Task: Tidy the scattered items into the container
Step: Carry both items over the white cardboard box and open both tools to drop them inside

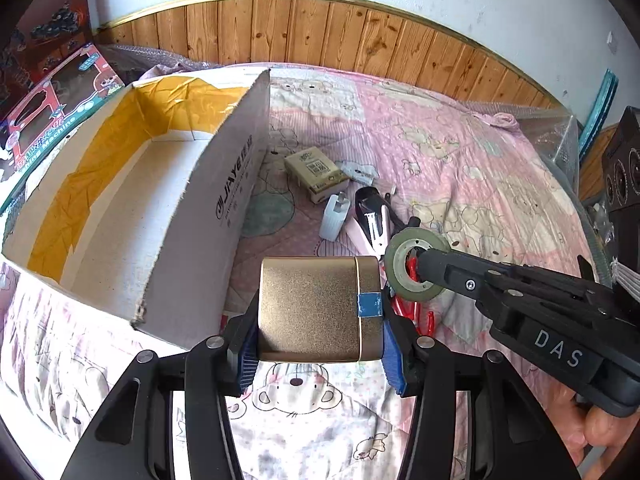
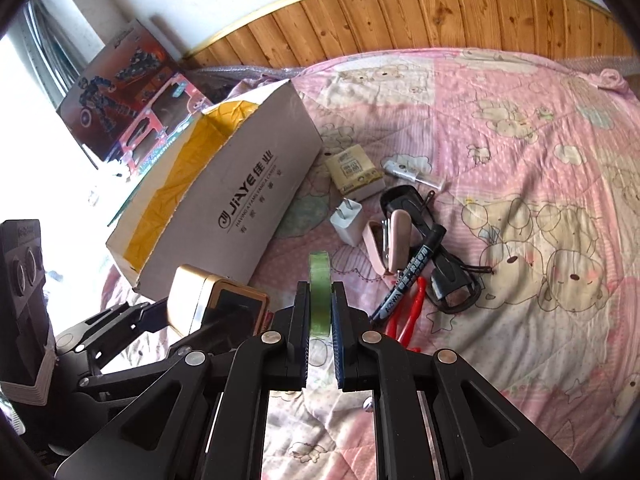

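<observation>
My left gripper is shut on a gold tin with a blue tape strip, held just above the pink quilt and right of the open cardboard box. My right gripper is shut on a green tape roll held on edge. In the left wrist view that roll hangs beside the tin. On the quilt lie a beige carton, white charger, pink stapler, black marker, black glasses, red pliers and a small white stick.
The cardboard box stands on the bed's left side with yellow tape lining its inside walls. Toy boxes lean behind it. A wood-panelled wall runs along the far side. A black speaker-like unit stands at the right edge.
</observation>
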A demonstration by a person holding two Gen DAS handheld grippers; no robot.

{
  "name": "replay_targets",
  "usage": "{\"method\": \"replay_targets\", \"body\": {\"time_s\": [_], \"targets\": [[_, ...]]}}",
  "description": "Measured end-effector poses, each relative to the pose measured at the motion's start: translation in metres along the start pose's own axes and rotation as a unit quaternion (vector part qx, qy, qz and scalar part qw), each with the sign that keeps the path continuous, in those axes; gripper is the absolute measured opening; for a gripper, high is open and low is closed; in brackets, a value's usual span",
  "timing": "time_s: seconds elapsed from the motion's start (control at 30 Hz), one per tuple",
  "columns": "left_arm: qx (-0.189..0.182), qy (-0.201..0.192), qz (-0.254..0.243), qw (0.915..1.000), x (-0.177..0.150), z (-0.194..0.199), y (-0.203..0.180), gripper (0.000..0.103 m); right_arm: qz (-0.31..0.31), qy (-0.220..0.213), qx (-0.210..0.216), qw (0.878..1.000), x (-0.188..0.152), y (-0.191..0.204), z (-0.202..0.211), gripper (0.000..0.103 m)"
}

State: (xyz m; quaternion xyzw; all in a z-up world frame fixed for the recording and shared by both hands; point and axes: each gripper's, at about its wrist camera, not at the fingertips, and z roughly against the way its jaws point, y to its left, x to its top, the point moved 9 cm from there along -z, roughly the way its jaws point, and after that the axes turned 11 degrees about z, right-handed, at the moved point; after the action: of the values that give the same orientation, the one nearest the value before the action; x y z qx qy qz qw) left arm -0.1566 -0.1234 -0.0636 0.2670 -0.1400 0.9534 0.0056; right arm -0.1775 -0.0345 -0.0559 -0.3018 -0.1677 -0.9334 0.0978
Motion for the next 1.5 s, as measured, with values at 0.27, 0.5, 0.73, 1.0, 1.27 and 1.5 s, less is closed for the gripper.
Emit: {"method": "replay_targets", "body": {"time_s": [0.27, 0.5, 0.73, 1.0, 1.27, 1.5], "targets": [[-0.018, -0.034, 0.023, 0.9990, 0.032, 0.030, 0.017, 0.051, 0.038, -0.014, -0.008, 0.999, 0.033, 0.033, 0.011, 0.010], [-0.021, -0.066, 0.042, 0.9967, 0.063, 0.052, 0.042, 0.051, 0.072, -0.024, -0.003, 0.997, 0.068, 0.064, 0.009, 0.010], [-0.005, -0.083, 0.070, 0.9940, 0.089, 0.059, 0.083, 0.051, 0.106, -0.023, 0.009, 0.994, 0.099, 0.099, -0.010, 0.010], [0.019, -0.083, 0.104, 0.9909, 0.114, 0.052, 0.130, 0.051, 0.139, -0.007, 0.017, 0.990, 0.126, 0.128, -0.044, 0.010], [0.042, -0.035, 0.135, 0.9894, 0.128, 0.016, 0.165, 0.051, 0.173, 0.031, 0.009, 0.984, 0.139, 0.133, -0.093, 0.010], [0.061, 0.011, 0.143, 0.9877, 0.141, -0.020, 0.184, 0.052, 0.193, 0.063, -0.010, 0.979, 0.148, 0.126, -0.135, 0.011]]}}
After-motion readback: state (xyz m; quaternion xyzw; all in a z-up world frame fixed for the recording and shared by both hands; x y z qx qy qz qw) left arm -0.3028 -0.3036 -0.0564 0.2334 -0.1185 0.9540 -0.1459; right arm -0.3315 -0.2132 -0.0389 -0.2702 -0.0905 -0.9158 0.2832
